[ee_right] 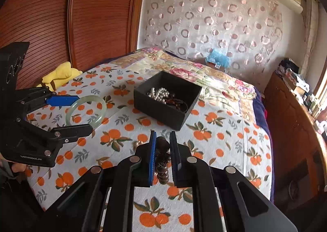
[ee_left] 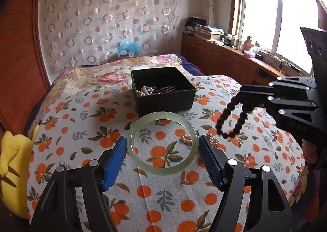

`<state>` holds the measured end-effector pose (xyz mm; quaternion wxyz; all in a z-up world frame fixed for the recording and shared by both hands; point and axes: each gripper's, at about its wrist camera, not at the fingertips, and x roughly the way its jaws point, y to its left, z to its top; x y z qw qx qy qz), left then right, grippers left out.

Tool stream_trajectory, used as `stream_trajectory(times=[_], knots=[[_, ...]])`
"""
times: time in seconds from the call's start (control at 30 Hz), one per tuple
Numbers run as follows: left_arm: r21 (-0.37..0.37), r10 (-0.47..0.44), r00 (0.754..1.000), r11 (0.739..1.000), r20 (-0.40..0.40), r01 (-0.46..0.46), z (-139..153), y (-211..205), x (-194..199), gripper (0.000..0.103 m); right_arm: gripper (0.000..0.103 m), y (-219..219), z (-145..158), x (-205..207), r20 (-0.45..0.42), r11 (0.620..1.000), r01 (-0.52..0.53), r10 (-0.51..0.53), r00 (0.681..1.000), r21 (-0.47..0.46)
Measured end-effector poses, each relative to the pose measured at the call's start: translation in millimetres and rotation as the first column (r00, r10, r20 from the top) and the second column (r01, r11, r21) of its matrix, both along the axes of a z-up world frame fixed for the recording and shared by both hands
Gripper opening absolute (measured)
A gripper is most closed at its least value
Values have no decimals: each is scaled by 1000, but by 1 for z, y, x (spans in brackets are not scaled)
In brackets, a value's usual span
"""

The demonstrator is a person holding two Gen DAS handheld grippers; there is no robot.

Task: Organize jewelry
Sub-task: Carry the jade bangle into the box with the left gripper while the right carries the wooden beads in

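Observation:
My left gripper (ee_left: 162, 140) (ee_right: 85, 112) is shut on a pale green jade bangle (ee_left: 143, 164) (ee_right: 102, 103), with a blue pad pressing each side of the ring just above the bed. To the right, a dark wooden bead bracelet (ee_left: 231, 119) (ee_right: 162, 150) dangles in a loop over the cover, my right gripper (ee_left: 242, 97) (ee_right: 162, 133) shut on it. Beyond both stands an open black box (ee_left: 163, 101) (ee_right: 159, 111) holding pearls (ee_left: 146, 90) (ee_right: 160, 93) and a hairpin (ee_left: 163, 89). Two small pearl clusters (ee_left: 186, 139) (ee_left: 213, 140) lie on the cover by the bangle.
The bed cover (ee_left: 163, 191) (ee_right: 204, 129) has an orange-fruit print, with a floral quilt behind the box. A yellow plush (ee_left: 12, 160) (ee_right: 59, 74) sits at the bed's left edge by a wooden wardrobe (ee_right: 92, 17). Wooden cabinets (ee_left: 224, 58) line the window side.

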<state>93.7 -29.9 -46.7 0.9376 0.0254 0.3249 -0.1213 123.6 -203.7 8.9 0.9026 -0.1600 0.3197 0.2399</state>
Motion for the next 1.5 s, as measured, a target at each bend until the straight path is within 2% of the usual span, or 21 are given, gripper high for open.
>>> stream_trajectory(times=[0.13,0.53,0.9,1.07,1.23,1.33,1.5], knots=[[26,-9,1000,1000,17,8,2,-2,7,68,15,2,9,7,17,1000,-13,13,1000,-10],[-3,-3,1000,1000,-6,3,2,9,49,68,15,15,28,51,35,999,-47,47,998,-3],[6,10,1000,1000,-12,-10,11,16,93,68,15,30,47,115,81,997,-80,79,994,18],[13,5,1000,1000,-23,-5,10,15,113,68,15,33,37,150,74,997,-76,75,994,16],[27,-4,999,1000,-39,5,4,11,130,68,15,36,12,183,11,997,-63,63,998,40],[31,-8,999,999,-48,9,2,9,140,68,20,37,1,190,-12,995,-80,81,997,63],[32,-14,998,999,-54,16,1,6,153,68,20,31,-8,191,-38,993,-75,79,996,94]])
